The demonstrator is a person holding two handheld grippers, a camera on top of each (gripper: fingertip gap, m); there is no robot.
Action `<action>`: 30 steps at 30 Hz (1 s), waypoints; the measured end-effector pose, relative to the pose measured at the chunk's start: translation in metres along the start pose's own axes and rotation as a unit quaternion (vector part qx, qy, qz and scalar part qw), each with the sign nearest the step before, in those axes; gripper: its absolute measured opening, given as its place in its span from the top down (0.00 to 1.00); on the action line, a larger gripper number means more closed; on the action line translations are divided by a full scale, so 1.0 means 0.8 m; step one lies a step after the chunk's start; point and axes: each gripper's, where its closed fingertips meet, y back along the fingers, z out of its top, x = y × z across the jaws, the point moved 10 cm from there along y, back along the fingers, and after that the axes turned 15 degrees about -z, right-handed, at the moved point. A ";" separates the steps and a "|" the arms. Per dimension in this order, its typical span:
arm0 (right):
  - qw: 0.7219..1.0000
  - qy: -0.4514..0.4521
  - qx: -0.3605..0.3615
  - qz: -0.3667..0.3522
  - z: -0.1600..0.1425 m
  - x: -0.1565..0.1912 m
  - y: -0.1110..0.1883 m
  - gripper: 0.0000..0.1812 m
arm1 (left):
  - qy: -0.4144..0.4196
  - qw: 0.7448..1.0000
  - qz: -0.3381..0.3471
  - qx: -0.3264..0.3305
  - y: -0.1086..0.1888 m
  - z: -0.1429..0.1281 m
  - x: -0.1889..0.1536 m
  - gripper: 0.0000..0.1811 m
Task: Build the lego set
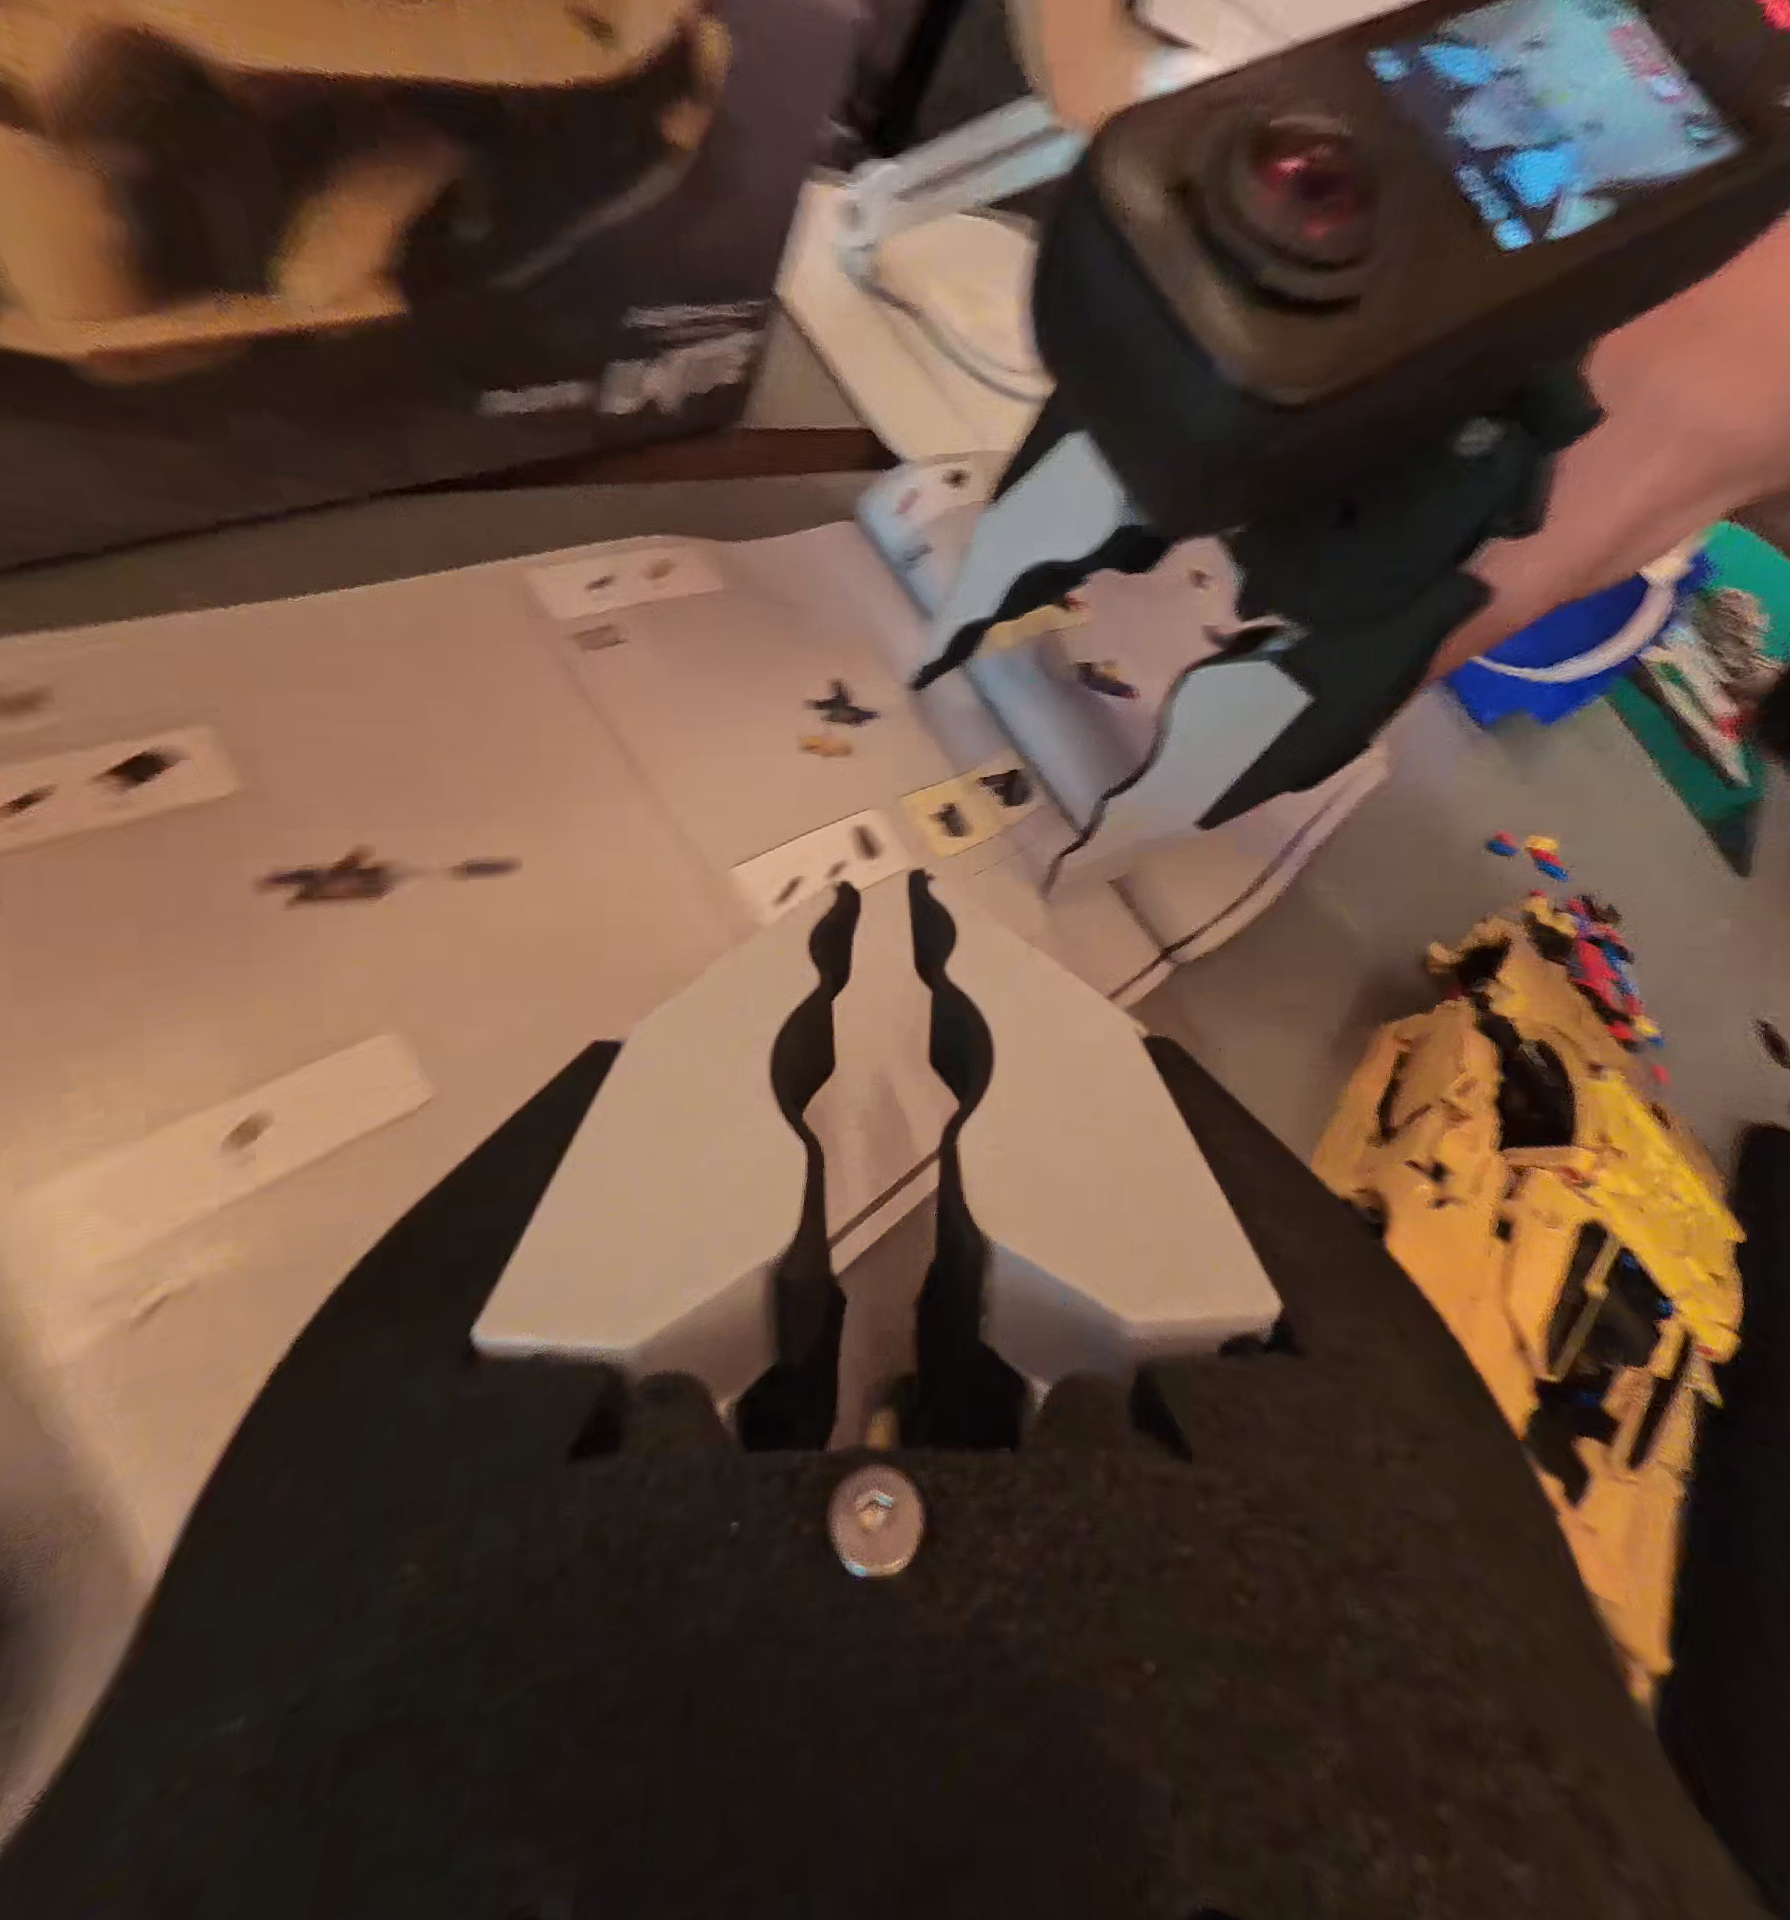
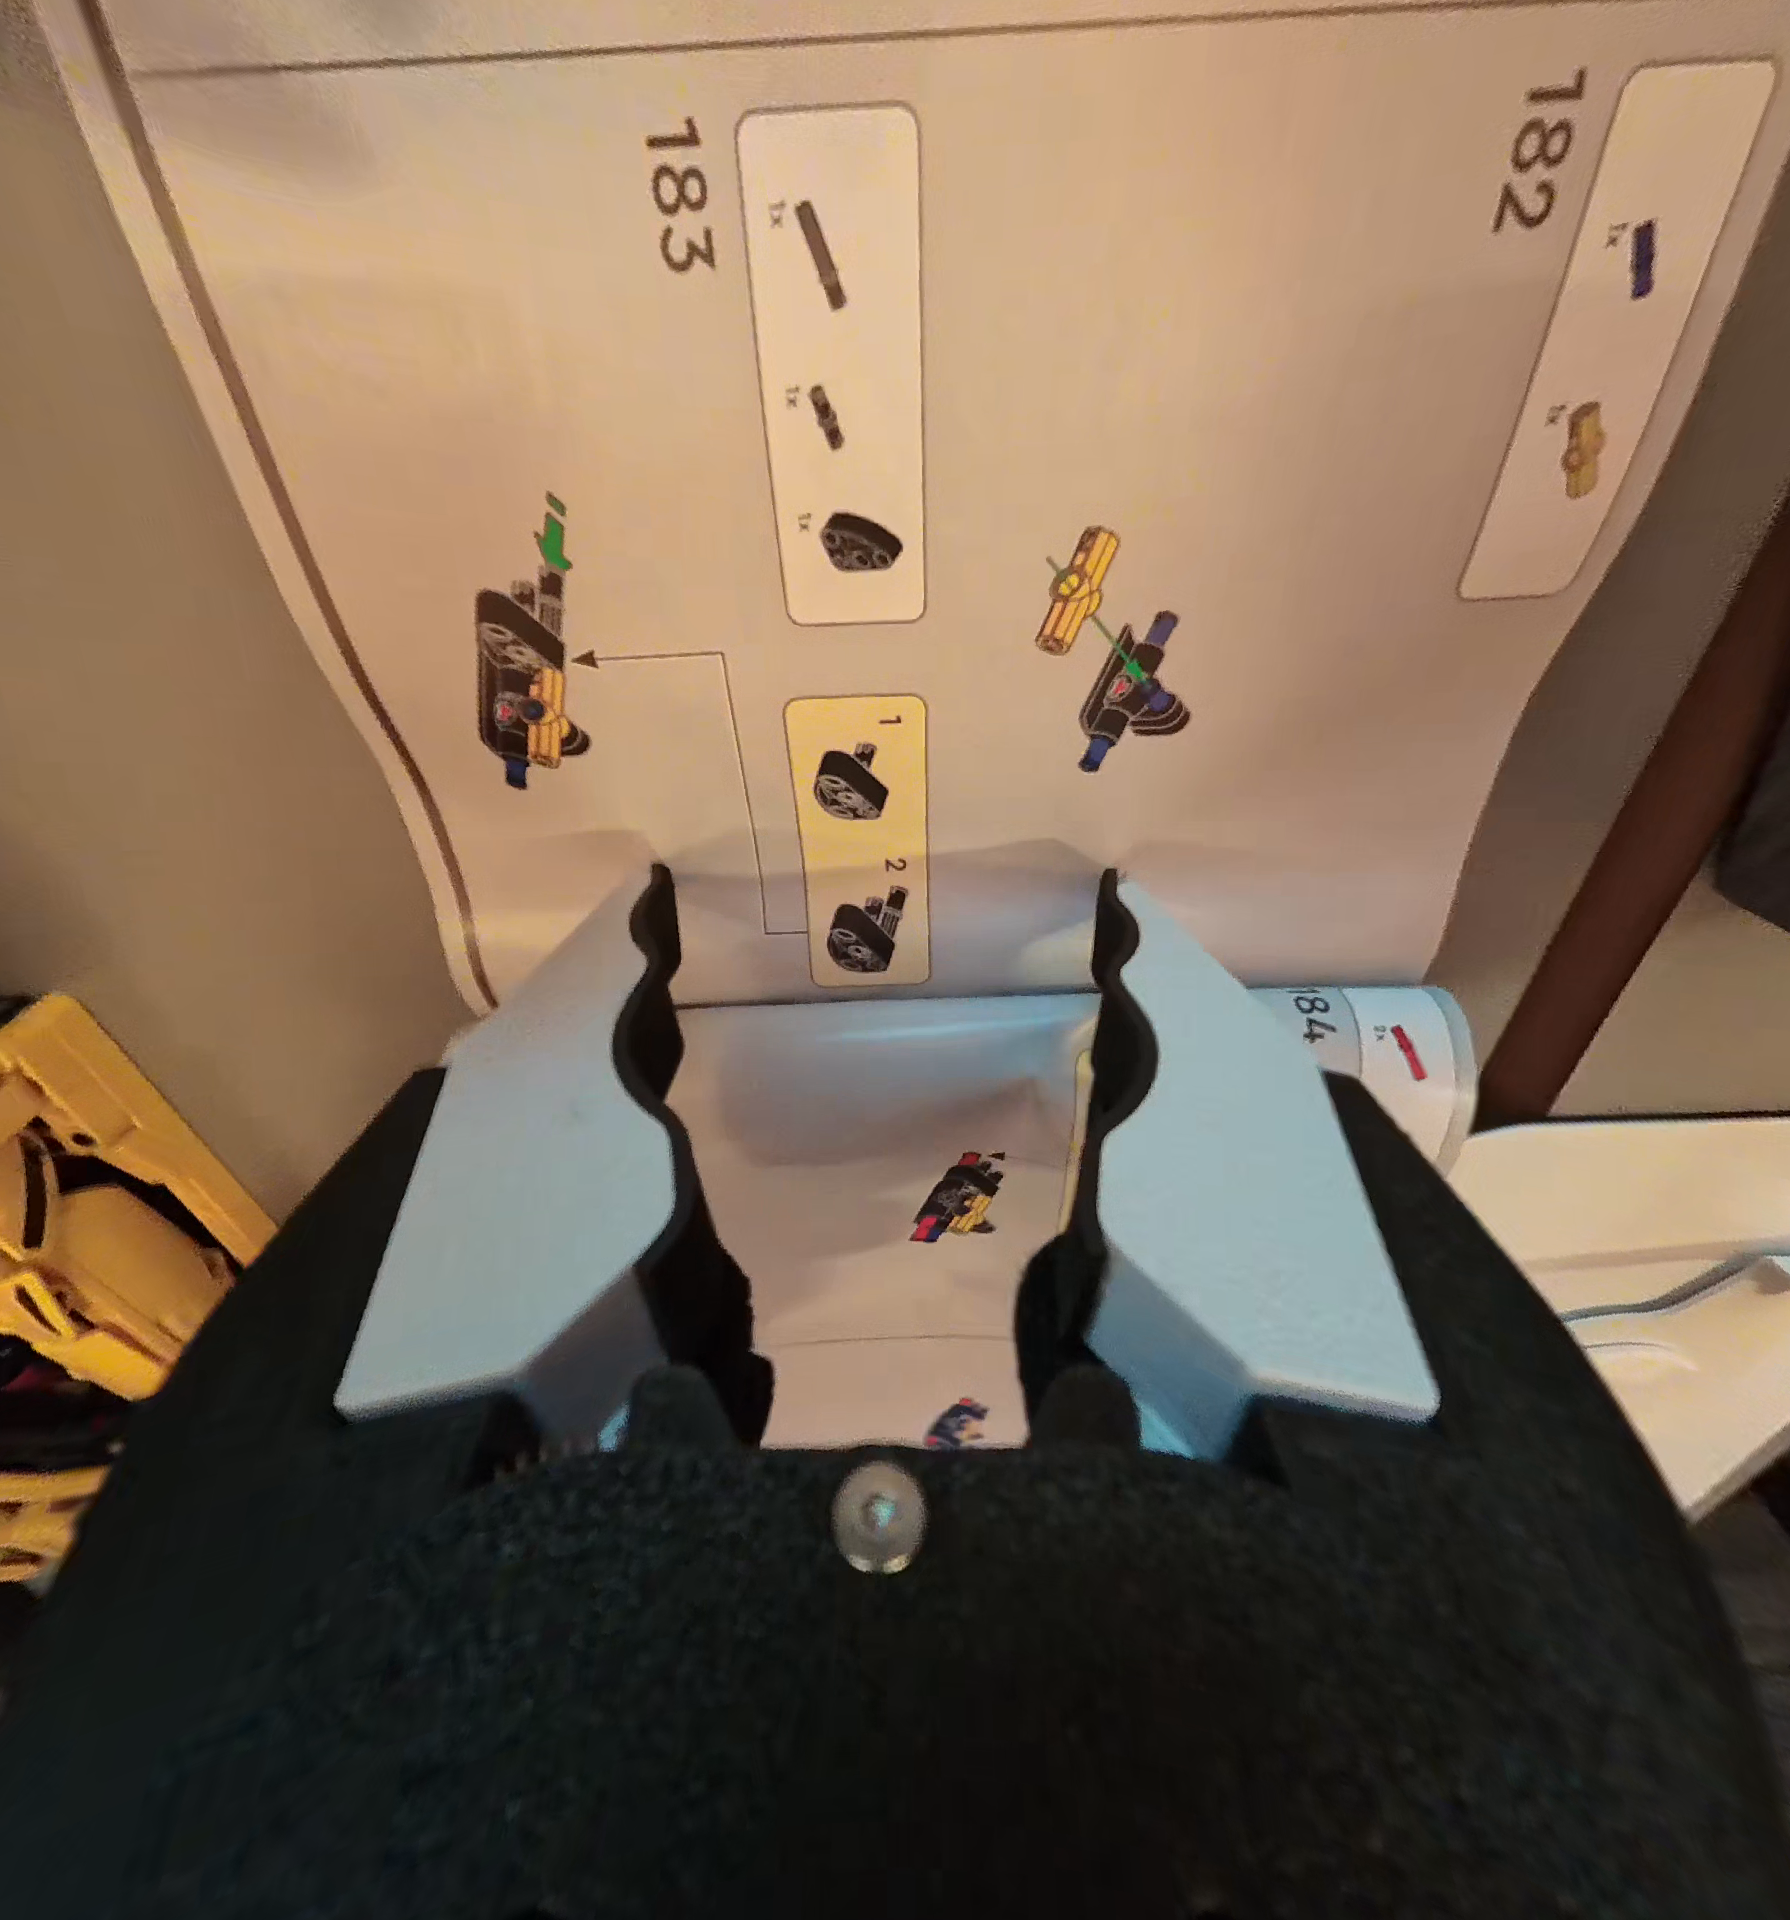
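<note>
The open instruction booklet (image 1: 517, 748) lies flat on the table. My left gripper (image 1: 883, 891) hovers over its near right corner with the jaws almost together and nothing between them. My right gripper (image 1: 1036, 769), held by a hand (image 1: 1701, 416), is open and empty above the booklet's right page. In the right wrist view the open gripper (image 2: 883, 883) looks straight down on the booklet page (image 2: 1130, 364) with build-step drawings. A partly built yellow Lego car (image 1: 1525, 1195) sits right of the booklet and shows at the left edge of the right wrist view (image 2: 49, 1195).
The dark set box (image 1: 351, 229) stands behind the booklet. Small loose red, blue and yellow pieces (image 1: 1556, 883) lie beyond the car. A blue and green packet (image 1: 1618, 665) lies far right. A white desk fitting (image 2: 1649, 1195) sits beside the booklet. The left gripper's tips are roughly 12 centimeters from the right gripper's. The partly built yellow Lego car (image 1: 1525, 1195) sits 15 centimeters or so from the ends of my right fingers.
</note>
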 end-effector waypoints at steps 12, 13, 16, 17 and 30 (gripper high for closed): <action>0.999 0.007 -0.040 -0.001 -0.039 0.009 0.002 0.57 | -0.092 0.978 0.123 0.140 -0.078 -0.006 -0.014 0.92; 0.999 0.003 -0.041 -0.001 -0.040 0.010 0.002 0.57 | -0.100 0.973 0.142 0.152 -0.074 -0.007 -0.009 0.92; 0.999 -0.003 -0.041 -0.002 -0.040 0.010 0.002 0.57 | -0.088 0.969 0.139 0.184 -0.068 -0.013 0.004 0.96; 0.999 -0.007 -0.043 -0.002 -0.041 0.010 0.002 0.57 | -0.101 0.966 0.143 0.191 -0.064 -0.014 0.006 0.99; 0.992 -0.063 -0.106 -0.004 -0.055 0.016 0.001 0.57 | -0.099 0.955 0.221 0.170 -0.003 -0.015 0.043 1.00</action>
